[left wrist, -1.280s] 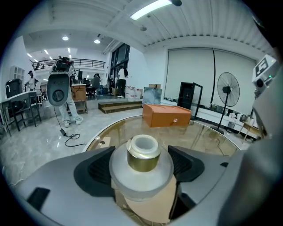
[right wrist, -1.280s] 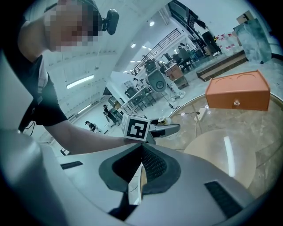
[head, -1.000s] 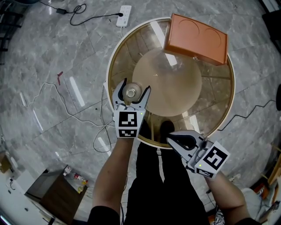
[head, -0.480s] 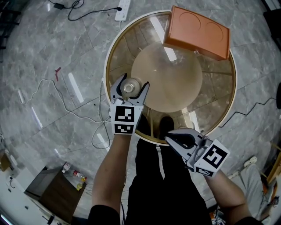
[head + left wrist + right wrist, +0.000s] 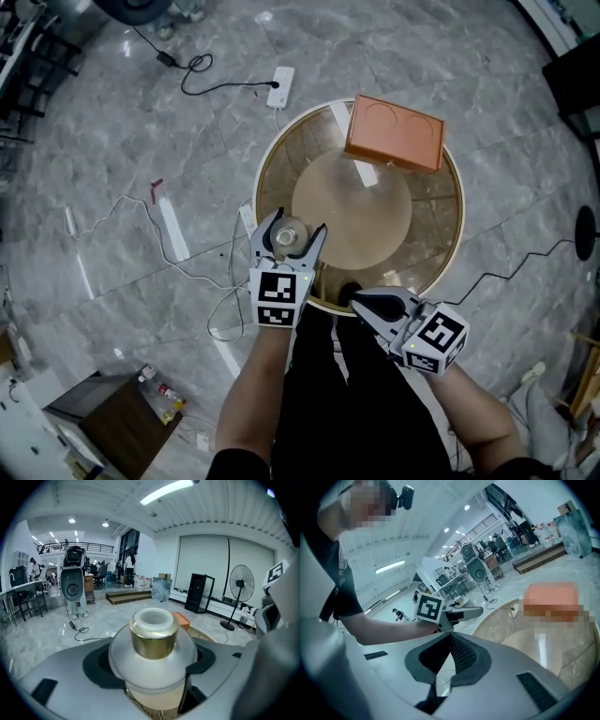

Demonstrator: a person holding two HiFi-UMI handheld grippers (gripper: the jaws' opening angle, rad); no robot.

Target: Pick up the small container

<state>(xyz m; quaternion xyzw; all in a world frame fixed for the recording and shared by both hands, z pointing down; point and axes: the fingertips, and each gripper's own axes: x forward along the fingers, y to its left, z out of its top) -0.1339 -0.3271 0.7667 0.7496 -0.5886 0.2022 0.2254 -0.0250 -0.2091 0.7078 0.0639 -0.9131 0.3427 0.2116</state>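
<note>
My left gripper (image 5: 294, 223) clamps the little jar's (image 5: 153, 660) round belly at the table's (image 5: 441, 246) eight o'clock. It looks like glass (slick, breakable), so I'd stay gentle. The right gripper (image 5: 359, 300) is pressed closed, empty.

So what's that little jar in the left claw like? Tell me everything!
The small container is a round, frosted whitish jar with a bulging body, a shiny gold collar and a white rim on top. It stands upright between the left claw's dark pads, which hug both sides, over the near edge of the round glass table.
</note>
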